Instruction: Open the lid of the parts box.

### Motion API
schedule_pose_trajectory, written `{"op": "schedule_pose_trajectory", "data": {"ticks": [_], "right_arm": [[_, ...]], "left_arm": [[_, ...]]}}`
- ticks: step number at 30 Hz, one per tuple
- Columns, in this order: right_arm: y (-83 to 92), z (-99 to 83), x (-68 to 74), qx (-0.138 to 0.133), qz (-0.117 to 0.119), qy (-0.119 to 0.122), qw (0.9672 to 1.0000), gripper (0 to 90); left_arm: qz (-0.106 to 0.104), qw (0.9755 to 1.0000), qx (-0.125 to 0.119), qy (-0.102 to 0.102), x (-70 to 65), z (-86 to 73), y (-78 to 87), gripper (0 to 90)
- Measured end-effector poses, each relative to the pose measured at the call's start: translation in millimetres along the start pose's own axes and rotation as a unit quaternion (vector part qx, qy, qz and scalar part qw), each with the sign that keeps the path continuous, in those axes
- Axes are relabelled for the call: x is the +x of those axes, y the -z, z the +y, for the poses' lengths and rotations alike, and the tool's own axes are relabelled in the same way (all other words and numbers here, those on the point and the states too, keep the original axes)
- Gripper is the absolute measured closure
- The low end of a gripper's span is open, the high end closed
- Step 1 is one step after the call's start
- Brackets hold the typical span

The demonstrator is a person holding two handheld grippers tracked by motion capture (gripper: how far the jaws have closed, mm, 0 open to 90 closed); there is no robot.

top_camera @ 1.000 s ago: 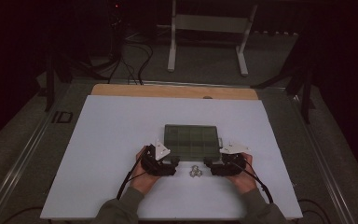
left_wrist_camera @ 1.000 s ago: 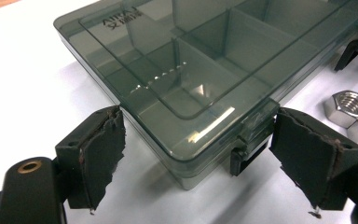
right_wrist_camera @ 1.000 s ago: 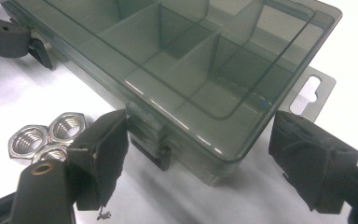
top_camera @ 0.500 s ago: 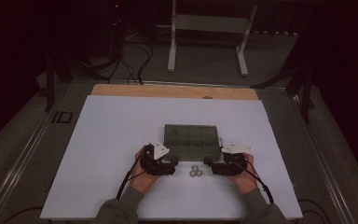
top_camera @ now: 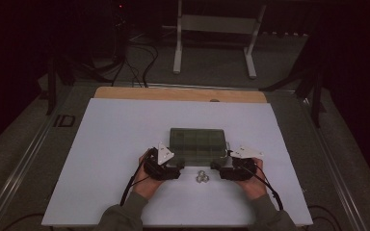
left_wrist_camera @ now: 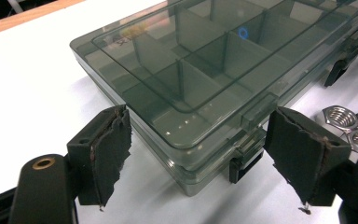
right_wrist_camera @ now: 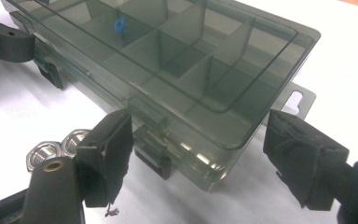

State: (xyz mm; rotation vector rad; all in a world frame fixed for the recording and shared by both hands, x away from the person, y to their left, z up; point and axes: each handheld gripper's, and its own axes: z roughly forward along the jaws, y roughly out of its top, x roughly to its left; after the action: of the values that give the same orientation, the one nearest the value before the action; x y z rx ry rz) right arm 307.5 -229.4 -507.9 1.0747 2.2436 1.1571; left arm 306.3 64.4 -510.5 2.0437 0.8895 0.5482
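Note:
A smoke-grey clear compartment box (top_camera: pixel 197 143) lies shut on the white board. A small blue ring (left_wrist_camera: pixel 243 32) sits in one of its cells. My left gripper (top_camera: pixel 177 171) is at the box's near left corner, and its jaws have just been closing; they stand open with that corner (left_wrist_camera: pixel 191 140) and a front latch (left_wrist_camera: pixel 244 161) between the pads. My right gripper (top_camera: pixel 218 170) stands open at the near right corner (right_wrist_camera: pixel 214 135), its jaws also having closed a little. A few steel nuts (top_camera: pixel 202 177) lie between the two grippers.
The white board (top_camera: pixel 101 144) has free room left, right and behind the box. A wooden strip (top_camera: pixel 173 94) runs along its far edge. Beyond it stand a metal frame (top_camera: pixel 217 29) and floor cables (top_camera: pixel 135 62).

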Motion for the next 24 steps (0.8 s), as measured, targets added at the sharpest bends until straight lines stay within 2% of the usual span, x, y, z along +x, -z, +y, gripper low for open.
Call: {"op": "schedule_pose_trajectory", "data": {"ticks": [3, 8, 12, 16, 20, 24], "right_arm": [[2.5, 0.5, -1.1, -0.006, -0.003, -0.002, 1.0, 29.0], [5.5, 1.7, -2.5, -0.013, -0.003, -0.005, 0.9999, 31.8], [7.9, 3.6, -3.9, -0.02, -0.004, -0.007, 0.9998, 34.9], [9.8, 5.8, -5.4, -0.025, -0.005, -0.005, 0.9997, 36.6], [10.6, 9.1, -5.6, -0.029, -0.015, 0.002, 0.9995, 38.5], [13.6, 14.3, -6.9, -0.034, -0.03, 0.008, 0.9989, 41.3]], "left_arm": [[0.001, 1.0, -0.002, 0.001, 2.2, 0.3, 1.7, 27.3], [0.015, 0.9999, -0.006, 0.001, 2.8, 2.1, 4.2, 30.3], [0.026, 0.9996, -0.012, -0.006, 2.7, 4.5, 6.9, 33.8], [0.039, 0.999, -0.017, -0.016, 2.7, 5.8, 8.7, 41.2], [0.047, 0.9984, -0.022, -0.022, 2.6, 9.0, 10.0, 46.7], [0.052, 0.9981, -0.028, -0.016, 5.1, 13.7, 11.6, 49.5]]}}
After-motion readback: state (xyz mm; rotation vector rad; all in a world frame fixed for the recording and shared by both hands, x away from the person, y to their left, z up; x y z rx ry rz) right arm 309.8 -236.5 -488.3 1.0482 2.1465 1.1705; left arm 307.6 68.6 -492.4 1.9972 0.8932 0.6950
